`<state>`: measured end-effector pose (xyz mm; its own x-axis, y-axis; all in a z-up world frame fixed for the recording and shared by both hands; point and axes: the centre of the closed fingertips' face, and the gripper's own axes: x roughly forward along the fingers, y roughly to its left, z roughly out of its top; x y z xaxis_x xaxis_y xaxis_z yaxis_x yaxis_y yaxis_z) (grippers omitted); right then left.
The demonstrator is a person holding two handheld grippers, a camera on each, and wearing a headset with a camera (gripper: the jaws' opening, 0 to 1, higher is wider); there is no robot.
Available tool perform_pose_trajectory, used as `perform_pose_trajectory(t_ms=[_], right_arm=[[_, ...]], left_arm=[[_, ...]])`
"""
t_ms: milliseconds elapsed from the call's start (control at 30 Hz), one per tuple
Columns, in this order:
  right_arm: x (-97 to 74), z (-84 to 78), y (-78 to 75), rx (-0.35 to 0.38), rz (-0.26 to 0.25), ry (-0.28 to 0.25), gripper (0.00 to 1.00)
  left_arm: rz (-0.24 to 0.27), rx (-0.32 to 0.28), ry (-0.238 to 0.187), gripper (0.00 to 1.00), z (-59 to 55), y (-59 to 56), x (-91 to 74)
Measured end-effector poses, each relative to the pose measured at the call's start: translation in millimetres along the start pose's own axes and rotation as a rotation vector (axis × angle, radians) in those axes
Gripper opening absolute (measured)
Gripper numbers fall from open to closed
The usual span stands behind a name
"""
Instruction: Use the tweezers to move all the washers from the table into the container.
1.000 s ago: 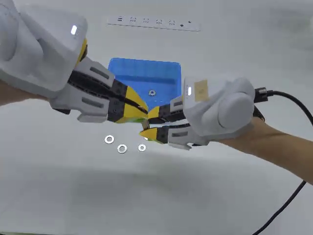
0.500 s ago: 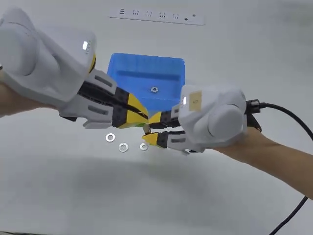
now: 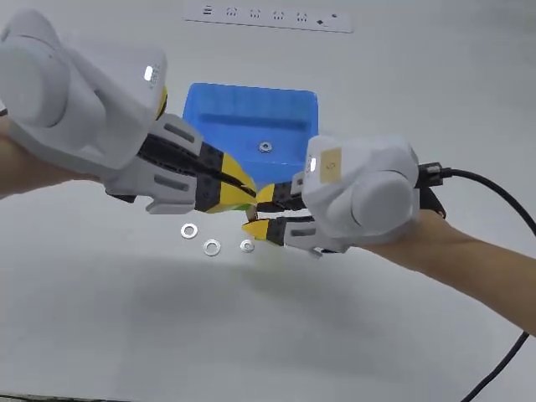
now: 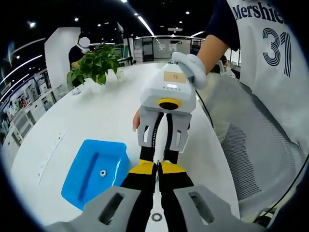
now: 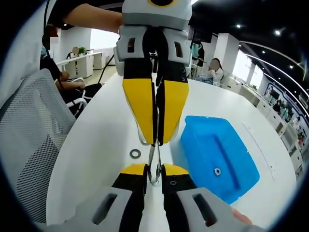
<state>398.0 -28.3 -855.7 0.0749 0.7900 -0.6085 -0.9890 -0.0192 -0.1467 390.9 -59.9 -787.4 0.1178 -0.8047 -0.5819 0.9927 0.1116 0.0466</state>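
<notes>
1. Head view, counted: two grippers, one pair of tweezers, four washers, one blue container.
2. At frame centre the left gripper [image 3: 244, 191] reaches in from the upper left, clenched on the tweezers [image 5: 154, 157]. In the right gripper view the thin metal legs come out from between its long yellow jaws.
3. From the right side of the frame the right gripper [image 3: 254, 214] meets it tip to tip. Its jaws stand narrowly on either side of the tweezers' far end; I cannot tell whether they press on it.
4. Three washers lie on the white table [image 3: 126, 318] in a shallow row just below the jaw tips: one at left [image 3: 188, 230], one in the middle [image 3: 212, 247], one at right [image 3: 246, 245]. The right one lies just under the right gripper's lower jaw.
5. Above the jaws in the frame stands the blue container [image 3: 209, 109], and the fourth washer [image 3: 265, 147] lies on its floor.
6. Farther out, a white power strip [image 3: 268, 16] lies along the top edge, and a black cable [image 3: 494, 188] runs from the right gripper to the lower right.
</notes>
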Motion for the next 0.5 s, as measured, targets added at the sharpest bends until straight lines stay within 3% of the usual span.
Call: perform_pose_trajectory(t_ms=[500], right_arm=[[0.5,-4.1,-0.3,0.058,0.005,0.009,0.11]], left_arm=[[-0.020,-0.054,-0.006,0.06,0.4,2.1,-0.9]])
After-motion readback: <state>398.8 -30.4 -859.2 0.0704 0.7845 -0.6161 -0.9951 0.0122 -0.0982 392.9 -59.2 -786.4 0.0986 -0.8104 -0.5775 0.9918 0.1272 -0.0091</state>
